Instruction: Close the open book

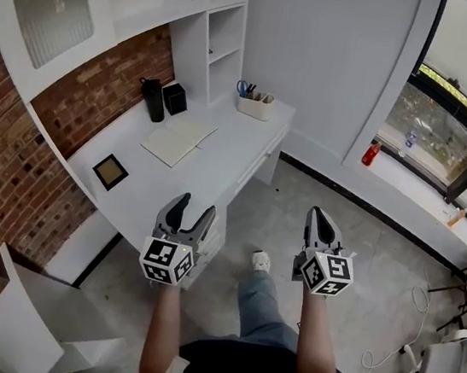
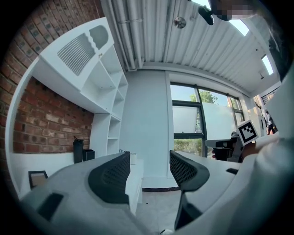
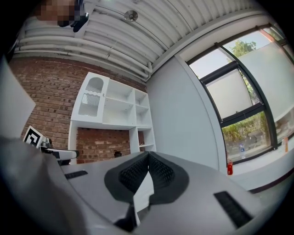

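A: Setting: a room with a brick wall [image 1: 12,167], a white desk [image 1: 240,139] under white shelving [image 1: 226,25], and a window [image 1: 451,108] on the far side. Where's the book?

B: The open book [image 1: 178,139] lies flat near the middle of the desk, pages up, both halves spread. Nothing is touching it.

A: Neighbours on the desk?

B: Behind it, against the brick, stand a black flask [image 1: 153,99] and a black box [image 1: 175,97], side by side. A pen holder [image 1: 255,104] sits toward the desk's far end by the shelving. A small framed picture [image 1: 110,172] lies at the near end, apart from the book.

A: Grippers?

B: Both are well short of the book. The left gripper [image 1: 196,206] is level with the desk's near corner, its jaws spread wide with only open air between them. The right gripper [image 1: 316,212] hangs over the grey floor [image 1: 363,243], off to the side of the desk. Its jaws meet at the tips and grip nothing.

A: Anything below?

B: The person's shoe [image 1: 260,261] shows on the floor between the two grippers.
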`<action>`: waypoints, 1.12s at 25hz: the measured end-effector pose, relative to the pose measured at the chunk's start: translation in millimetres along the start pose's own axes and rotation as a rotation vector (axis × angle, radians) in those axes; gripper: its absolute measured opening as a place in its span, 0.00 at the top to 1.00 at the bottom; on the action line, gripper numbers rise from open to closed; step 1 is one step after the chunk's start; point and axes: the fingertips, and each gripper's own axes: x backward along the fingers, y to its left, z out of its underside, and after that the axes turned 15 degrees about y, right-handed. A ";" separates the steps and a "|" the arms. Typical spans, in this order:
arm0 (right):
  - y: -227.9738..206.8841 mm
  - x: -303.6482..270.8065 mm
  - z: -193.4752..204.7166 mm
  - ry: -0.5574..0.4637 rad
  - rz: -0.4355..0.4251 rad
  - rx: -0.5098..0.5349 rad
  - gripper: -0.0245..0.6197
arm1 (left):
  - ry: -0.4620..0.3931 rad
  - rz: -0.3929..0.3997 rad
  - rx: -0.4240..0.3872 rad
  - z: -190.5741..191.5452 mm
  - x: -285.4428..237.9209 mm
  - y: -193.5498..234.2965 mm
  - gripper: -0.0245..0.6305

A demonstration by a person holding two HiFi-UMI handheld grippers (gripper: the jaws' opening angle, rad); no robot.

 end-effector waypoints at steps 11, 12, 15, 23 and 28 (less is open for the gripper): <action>-62.1 -267.2 -6.4 0.130 -0.239 0.050 0.96 | 0.062 -0.235 0.097 -0.2 -179.5 111.1 0.59; -59.9 -293.3 -10.8 0.150 -0.285 0.063 0.96 | 0.070 -0.271 0.115 -1.8 -189.8 120.7 0.59; -49.4 -368.2 -25.4 0.196 -0.406 0.084 0.96 | 0.078 -0.377 0.166 -10.1 -217.0 152.3 0.59; -3.8 -489.6 -37.4 0.261 -0.626 0.156 0.96 | 0.089 -0.558 0.224 -18.5 -256.4 219.1 0.59; 17.5 -517.5 -28.7 0.301 -0.692 0.167 0.96 | 0.113 -0.591 0.248 -8.9 -266.1 235.9 0.59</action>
